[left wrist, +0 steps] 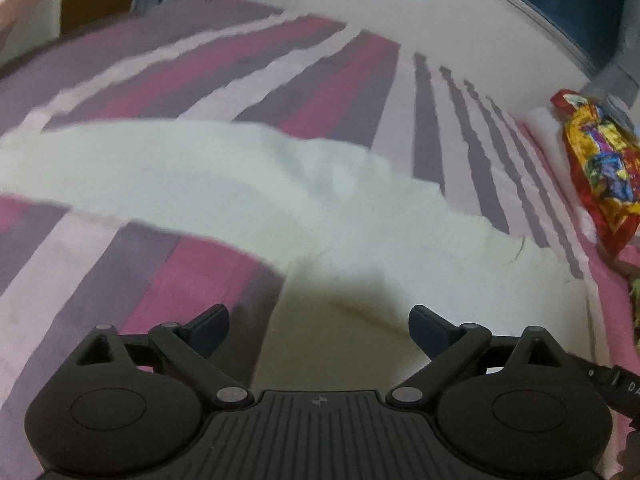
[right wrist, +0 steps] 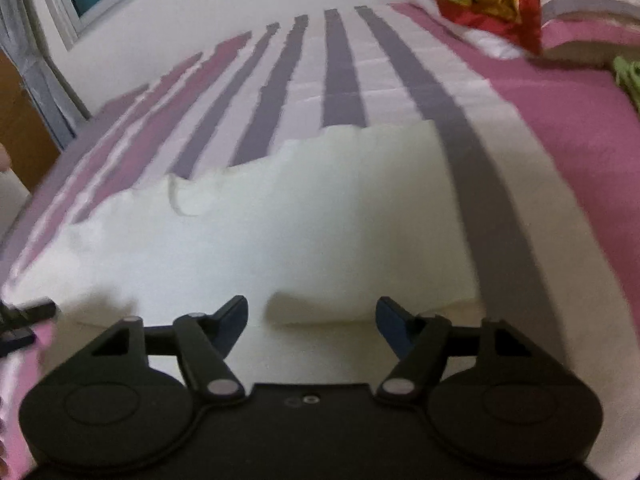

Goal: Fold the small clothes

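white cloth [left wrist: 248,184] lies flat on the striped bedspread [left wrist: 168,80]; we hold our left gripper [left wrist: 319,330] and right gripper [right wrist: 312,322] spread wide, grasping nothing.

striped pink-purple-white bedsheet [left wrist: 328,64] is spread on the bed | red-yellow patterned cloth [left wrist: 600,160] is crumpled near its edge | green item [right wrist: 630,76] is seen partly

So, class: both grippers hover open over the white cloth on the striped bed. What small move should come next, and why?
Probably lower the right gripper onto the near edge of the white cloth and close on it. Its jaws stand open with nothing between them, the cloth lies spread flat on the striped bedspread, and the left gripper is open too, so nothing is held for a fold yet.
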### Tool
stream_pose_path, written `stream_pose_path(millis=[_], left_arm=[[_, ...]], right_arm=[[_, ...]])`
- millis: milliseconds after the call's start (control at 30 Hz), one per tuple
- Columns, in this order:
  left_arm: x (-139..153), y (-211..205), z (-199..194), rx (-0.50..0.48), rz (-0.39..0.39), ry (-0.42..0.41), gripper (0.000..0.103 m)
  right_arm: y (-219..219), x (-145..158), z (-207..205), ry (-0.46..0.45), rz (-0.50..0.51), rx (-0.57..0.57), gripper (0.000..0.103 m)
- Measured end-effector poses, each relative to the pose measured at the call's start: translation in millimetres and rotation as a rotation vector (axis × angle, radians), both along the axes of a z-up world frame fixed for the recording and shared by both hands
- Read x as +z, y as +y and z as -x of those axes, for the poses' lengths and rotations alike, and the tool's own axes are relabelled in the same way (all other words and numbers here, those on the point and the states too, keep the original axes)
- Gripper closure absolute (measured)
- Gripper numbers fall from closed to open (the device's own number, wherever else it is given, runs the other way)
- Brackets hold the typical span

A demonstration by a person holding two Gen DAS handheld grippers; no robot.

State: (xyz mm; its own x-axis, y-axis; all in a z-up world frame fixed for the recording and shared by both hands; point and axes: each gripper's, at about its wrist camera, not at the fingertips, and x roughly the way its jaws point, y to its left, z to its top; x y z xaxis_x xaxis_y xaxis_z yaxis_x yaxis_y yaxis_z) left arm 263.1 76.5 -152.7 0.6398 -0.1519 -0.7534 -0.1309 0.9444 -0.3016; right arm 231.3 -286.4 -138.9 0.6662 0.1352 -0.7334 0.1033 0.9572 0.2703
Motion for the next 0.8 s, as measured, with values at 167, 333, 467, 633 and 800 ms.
stream_pose_path(millis=[167,333,467,633,800], left_arm=[[0.6,29.4,18.2,0.057,0.026,0.026,0.007],[6.3,68.9,32.4,0.116,0.038,0.005,0.007],[3.8,116.2,37.3,0.212,0.091,0.013,0.007],[-11.1,172.9,35.8,0.334,0.198,0.028,0.007],[-34.2,215.2,27.7,0.439,0.296,0.043,0.008]], right_arm=[[34.1,15.5,11.9,-0.029,0.021,0.065,0.032],[71.0,24.5,15.3,-0.039,0.017,0.125,0.031],[100.6,28.0,15.5,-0.041,0.004,0.172,0.031],[131.4,30.8,12.6,-0.05,0.025,0.206,0.03],[150.7,26.7,5.4,-0.035,0.024,0.224,0.03]])
